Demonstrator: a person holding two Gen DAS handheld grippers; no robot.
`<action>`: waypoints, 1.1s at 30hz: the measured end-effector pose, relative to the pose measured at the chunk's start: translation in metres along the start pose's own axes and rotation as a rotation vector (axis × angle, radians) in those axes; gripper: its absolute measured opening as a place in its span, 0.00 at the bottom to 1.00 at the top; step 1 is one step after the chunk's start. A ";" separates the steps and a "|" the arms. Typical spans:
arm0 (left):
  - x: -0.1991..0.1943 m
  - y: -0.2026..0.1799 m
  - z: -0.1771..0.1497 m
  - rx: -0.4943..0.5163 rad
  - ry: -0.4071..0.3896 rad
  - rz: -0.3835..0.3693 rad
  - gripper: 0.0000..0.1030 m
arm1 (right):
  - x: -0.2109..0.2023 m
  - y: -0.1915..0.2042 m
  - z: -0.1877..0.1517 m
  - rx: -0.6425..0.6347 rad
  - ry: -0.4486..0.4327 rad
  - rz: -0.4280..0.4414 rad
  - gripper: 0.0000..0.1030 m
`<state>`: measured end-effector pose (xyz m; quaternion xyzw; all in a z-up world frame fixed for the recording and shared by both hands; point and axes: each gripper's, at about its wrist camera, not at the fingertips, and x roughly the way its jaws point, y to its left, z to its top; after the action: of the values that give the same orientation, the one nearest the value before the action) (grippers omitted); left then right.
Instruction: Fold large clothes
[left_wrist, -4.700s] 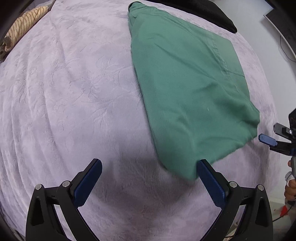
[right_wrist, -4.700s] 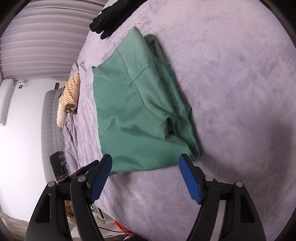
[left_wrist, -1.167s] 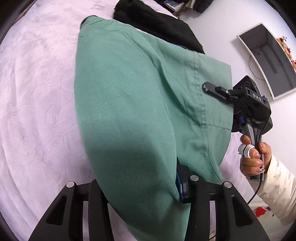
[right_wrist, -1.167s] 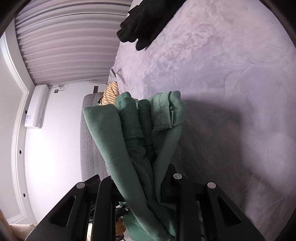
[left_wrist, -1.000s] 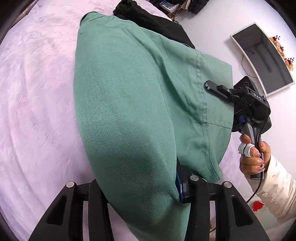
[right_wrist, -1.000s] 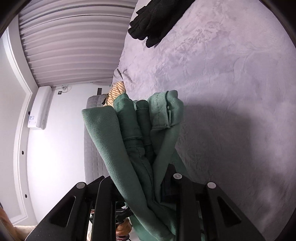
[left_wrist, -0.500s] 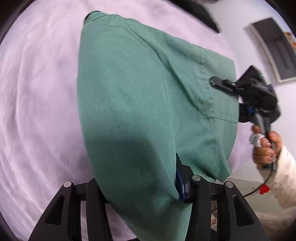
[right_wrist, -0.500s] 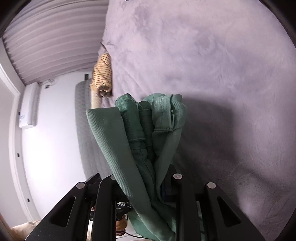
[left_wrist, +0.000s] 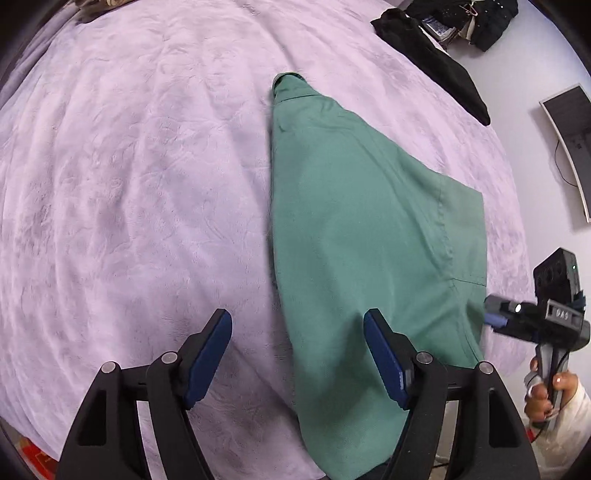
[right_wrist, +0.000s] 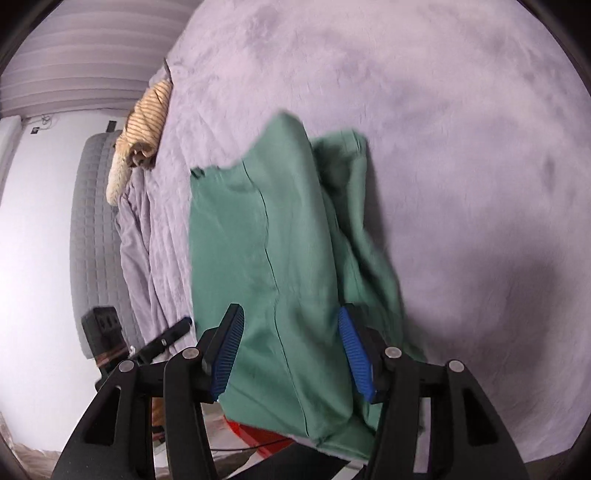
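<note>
Green garment lies folded on the lilac bedspread, near edge overhanging. My left tongs stand apart, holding nothing, right pad over the cloth. My right tongs also apart, garment between and beneath them.

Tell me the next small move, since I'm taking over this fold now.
Probably close the left gripper on the green garment's near edge. Both it and the right gripper are open, and the near end seems to hang off the lavender blanket.
</note>
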<state>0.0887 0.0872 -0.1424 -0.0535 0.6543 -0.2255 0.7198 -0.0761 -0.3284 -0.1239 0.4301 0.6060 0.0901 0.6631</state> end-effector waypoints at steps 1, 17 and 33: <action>0.002 -0.004 -0.001 0.017 0.010 0.013 0.72 | 0.016 -0.007 -0.008 0.029 0.042 -0.009 0.55; 0.026 -0.036 -0.058 0.169 0.109 0.074 0.78 | -0.023 -0.045 -0.017 0.065 -0.075 -0.055 0.11; 0.015 -0.040 -0.074 0.278 0.157 0.079 0.78 | 0.017 0.013 -0.041 -0.318 0.034 -0.438 0.10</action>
<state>0.0072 0.0617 -0.1514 0.0902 0.6727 -0.2887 0.6753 -0.1027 -0.2907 -0.1225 0.1776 0.6738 0.0454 0.7158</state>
